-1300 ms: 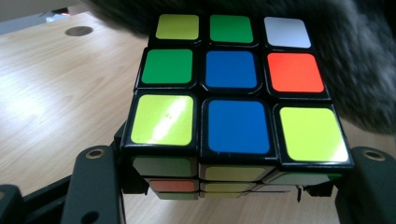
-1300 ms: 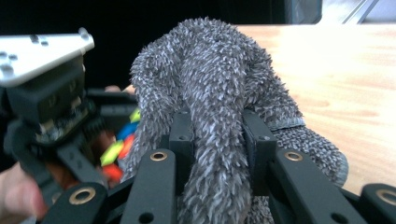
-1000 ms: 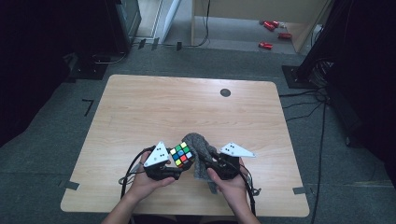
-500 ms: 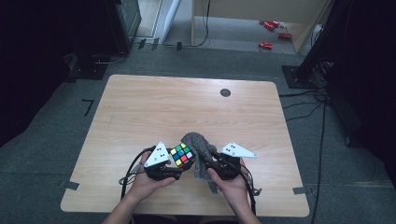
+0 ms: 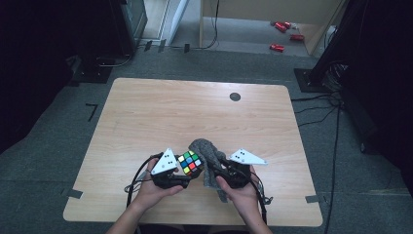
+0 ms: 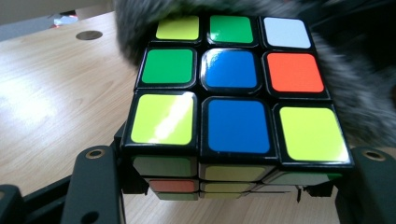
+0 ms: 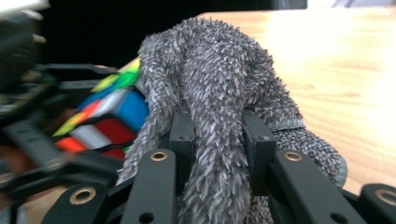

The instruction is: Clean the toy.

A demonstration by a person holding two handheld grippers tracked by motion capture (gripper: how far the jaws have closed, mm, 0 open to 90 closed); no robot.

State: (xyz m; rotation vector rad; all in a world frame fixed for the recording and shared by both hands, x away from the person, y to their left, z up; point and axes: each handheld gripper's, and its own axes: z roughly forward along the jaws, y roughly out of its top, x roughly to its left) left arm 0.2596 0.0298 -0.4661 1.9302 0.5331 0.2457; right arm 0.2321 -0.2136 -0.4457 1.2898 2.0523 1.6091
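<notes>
Cube (image 6: 238,93) clamped in left tongs (image 5: 187,179), right tongs (image 7: 217,140) pinch grey cloth (image 7: 215,88) vs. its far side; wiping looks mid-way, other faces left.

Far tabletop (image 5: 195,112) lies open; cloth (image 5: 207,156) crowds cube (image 5: 190,162).

Overhead view; two close gripper-mounted views

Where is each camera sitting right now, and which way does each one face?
High view: above the person's side, facing forward and down on the table; both hands and forearms show.
Left gripper view: on the left gripper, looking along its jaws at the Rubik's cube.
Right gripper view: on the right gripper, looking along its jaws at the grey cloth.
Both gripper views share the cube and cloth.
</notes>
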